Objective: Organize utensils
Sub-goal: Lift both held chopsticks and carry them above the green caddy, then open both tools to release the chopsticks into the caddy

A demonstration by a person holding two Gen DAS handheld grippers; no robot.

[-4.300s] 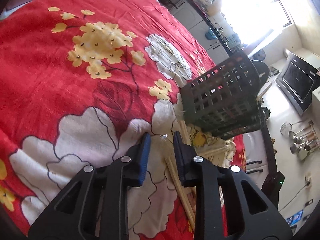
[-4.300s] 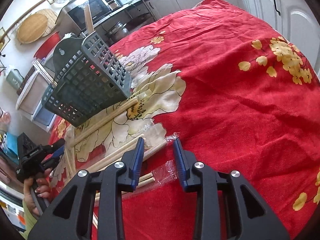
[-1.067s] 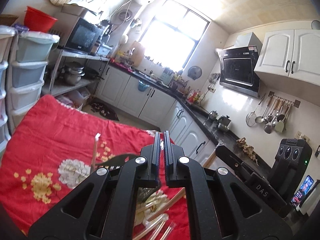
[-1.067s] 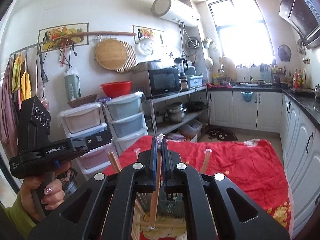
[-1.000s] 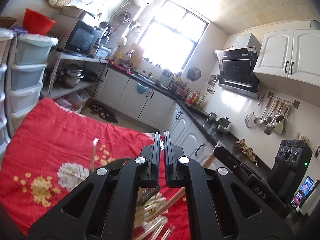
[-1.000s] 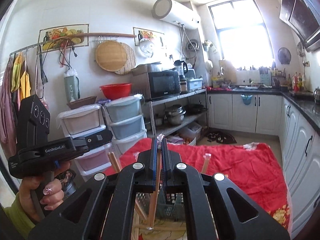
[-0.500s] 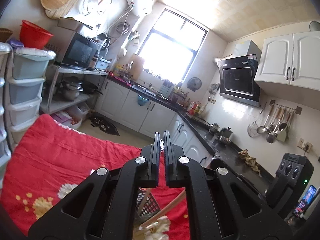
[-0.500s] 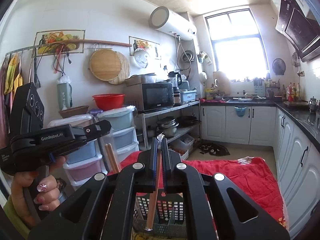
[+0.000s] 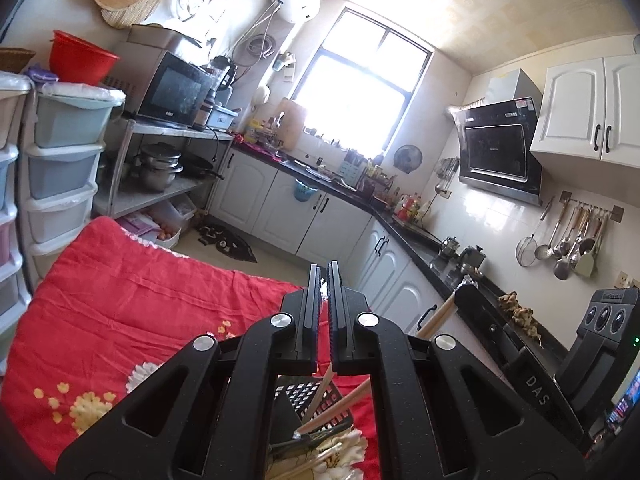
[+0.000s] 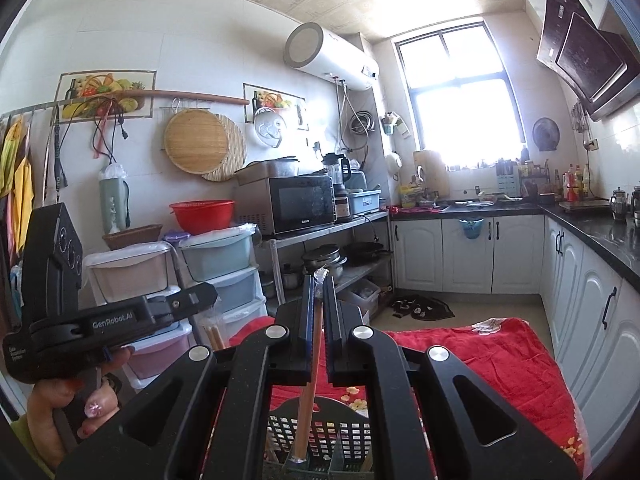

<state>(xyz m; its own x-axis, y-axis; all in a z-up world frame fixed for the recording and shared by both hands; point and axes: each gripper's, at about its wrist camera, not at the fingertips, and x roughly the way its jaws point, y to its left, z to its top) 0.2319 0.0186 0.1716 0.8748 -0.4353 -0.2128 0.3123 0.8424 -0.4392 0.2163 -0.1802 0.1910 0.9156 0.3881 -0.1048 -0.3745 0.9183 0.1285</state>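
My left gripper (image 9: pixel 323 270) is shut on a wrapped pair of chopsticks (image 9: pixel 325 382); a clear wrapper tip shows between the pads. From the right wrist view the same pair (image 10: pixel 214 334) hangs below that gripper, held by a hand (image 10: pixel 60 408). My right gripper (image 10: pixel 319 280) is shut on another wrapped pair of chopsticks (image 10: pixel 310 372), hanging upright. Its lower end is just over the dark green slotted basket (image 10: pixel 320 436). That basket (image 9: pixel 308 396) stands on the red floral cloth (image 9: pixel 120 312) below both grippers.
Loose chopsticks (image 9: pixel 316 460) lie on the cloth in front of the basket. White cabinets (image 10: pixel 580 300) with a black counter run along the right. Stacked plastic drawers (image 10: pixel 216 264) and a shelf with a microwave (image 10: pixel 300 200) stand at the left.
Both views have tipped upward and the basket has slid down toward the bottom edge. The right pair's lower end now sits over the basket. Both grippers stay shut.
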